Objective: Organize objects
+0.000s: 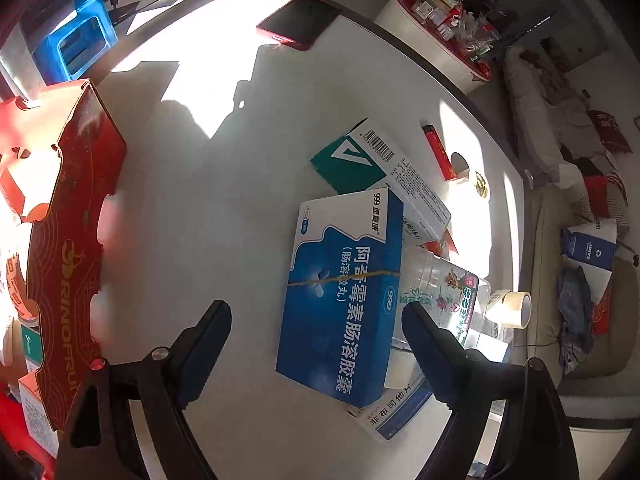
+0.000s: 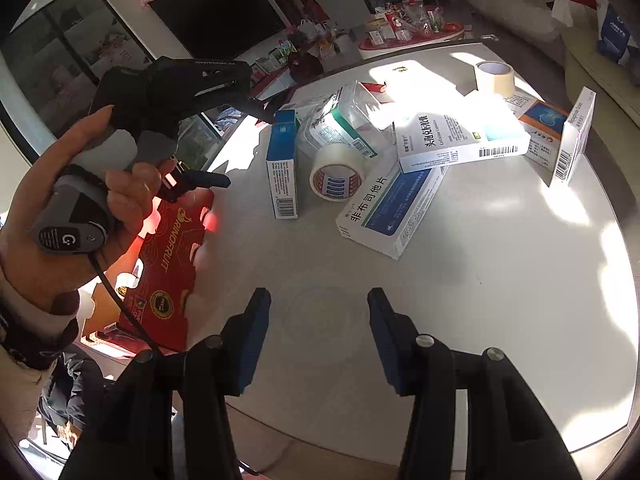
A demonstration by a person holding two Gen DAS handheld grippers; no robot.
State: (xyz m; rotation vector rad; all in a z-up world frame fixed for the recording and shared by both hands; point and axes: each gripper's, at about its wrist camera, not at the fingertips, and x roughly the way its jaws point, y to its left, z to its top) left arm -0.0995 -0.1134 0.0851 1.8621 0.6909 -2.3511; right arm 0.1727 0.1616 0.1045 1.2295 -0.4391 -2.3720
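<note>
In the left wrist view my left gripper [image 1: 316, 312] points steeply down at the white table [image 1: 208, 184], jaws open wide. A blue medicine box [image 1: 344, 292] with a rubber band round it lies between the fingers, nearer the right one; neither pad touches it. Under it lies a white box [image 1: 396, 412], and a clear plastic container [image 1: 440, 288] sits beside it. The right wrist view shows that blue box [image 2: 282, 168] on its edge and the left gripper [image 2: 252, 148] held in a hand. My right gripper [image 2: 318, 300] stands partly open over bare table, holding nothing.
A red cardboard fruit tray [image 1: 76, 216] [image 2: 168, 264] holds boxes at the table's left. Also on the table: a green-white box [image 1: 360, 160], red lighter [image 1: 438, 152], red phone [image 1: 300, 22], beige tape roll [image 2: 494, 76], clear tape roll [image 2: 336, 172], and several white medicine boxes [image 2: 460, 140].
</note>
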